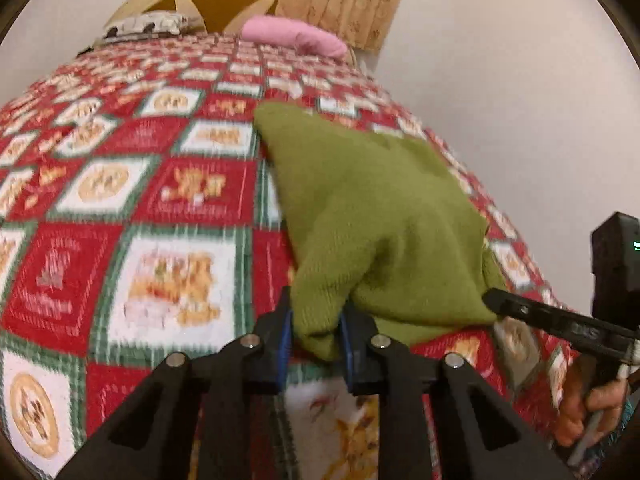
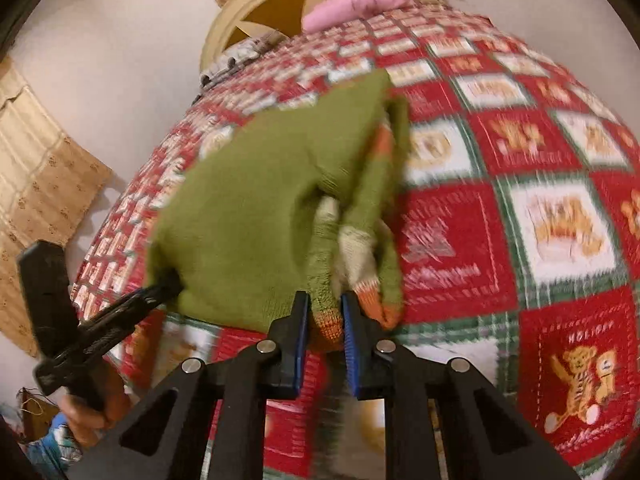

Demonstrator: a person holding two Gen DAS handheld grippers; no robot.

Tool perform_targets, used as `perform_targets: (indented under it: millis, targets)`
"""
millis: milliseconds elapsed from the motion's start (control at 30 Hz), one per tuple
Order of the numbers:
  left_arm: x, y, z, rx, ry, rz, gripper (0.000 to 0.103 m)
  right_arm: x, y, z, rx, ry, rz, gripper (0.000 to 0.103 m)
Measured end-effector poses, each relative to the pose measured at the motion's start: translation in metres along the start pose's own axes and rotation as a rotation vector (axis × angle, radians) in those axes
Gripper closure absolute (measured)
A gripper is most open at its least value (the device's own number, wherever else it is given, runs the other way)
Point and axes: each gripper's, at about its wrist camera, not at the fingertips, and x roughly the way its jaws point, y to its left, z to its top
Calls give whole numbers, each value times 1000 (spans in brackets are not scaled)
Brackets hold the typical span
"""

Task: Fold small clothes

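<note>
Green knitted garment (image 1: 384, 216) lying on the bed's red patchwork blanket (image 1: 120, 208), near the foot end, far from the pink pillow (image 1: 294, 36). Held by two near corners, apparently to keep the edge taut for a fold toward that pillow. Left tool (image 1: 316, 334) clamped on plain green knit; right tool (image 2: 326, 318) pinched on the orange-trimmed cuff, bunched layers trailing beyond.

Olive-green knit garment (image 1: 372, 216) with orange-cream trim; red-green-white checked blanket (image 1: 120, 200); pink pillow (image 1: 292, 36)
</note>
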Motion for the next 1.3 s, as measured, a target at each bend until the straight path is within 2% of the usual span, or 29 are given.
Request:
perform_targets:
  millis: [67,133,200,267,300,333,367,400,433,533,567,600,667,700,733,767,833,1067,1133,1200,1233,1300]
  targets:
    - [-1,0,-10,30,5,19,76,-3,-14,-4,42,-23,63,87]
    - [-13,-3,-15,84,-7,35,69,-10,-20,-3,63,-30,81,87]
    - [-27,1,-12,94,-11,13,47,-21,-18,0,52,-37,54,86]
    - [-44,9,-3,89,-49,-27,37,-36,-3,8,-21,-69,-72,86]
    - [-52,13,6,86,-85,-25,32,-43,6,11,-73,-100,-167,83]
    - [-57,15,15,83,-113,-10,30,-50,20,16,-140,-151,-309,83]
    - [-59,17,27,82,-144,7,29,-53,30,21,-187,-194,-384,83]
    - [-56,17,39,82,-163,26,29,-55,39,26,-220,-231,-402,83]
    - [-53,17,49,81,-178,45,29,-54,47,32,-232,-256,-374,83]
    - [-27,6,78,75,-208,94,30,-34,63,51,-222,-242,-248,84]
    - [-12,1,85,66,-192,116,38,-25,68,55,-225,-249,-234,84]
    - [1,-2,88,61,-175,125,50,-17,70,60,-227,-251,-238,84]
    - [27,-11,88,62,-143,145,55,1,66,63,-229,-228,-247,84]
    - [32,-12,84,56,-146,173,55,19,60,63,-227,-187,-278,86]
    - [36,-11,80,50,-155,191,54,30,53,60,-222,-159,-296,89]
    - [38,-11,77,45,-165,200,50,39,46,57,-226,-148,-296,91]
    - [40,-7,72,38,-175,223,42,40,44,48,-261,-182,-296,92]
    - [42,0,76,15,-148,215,41,39,48,44,-279,-194,-321,92]
    - [40,-3,78,43,-136,230,40,35,52,47,-292,-188,-323,92]
    - [32,-5,83,85,-134,239,39,22,57,56,-305,-223,-316,92]
    - [26,-6,87,97,-139,226,38,9,60,65,-300,-269,-317,92]
    - [20,-6,97,92,-151,198,22,-1,61,83,-277,-302,-308,89]
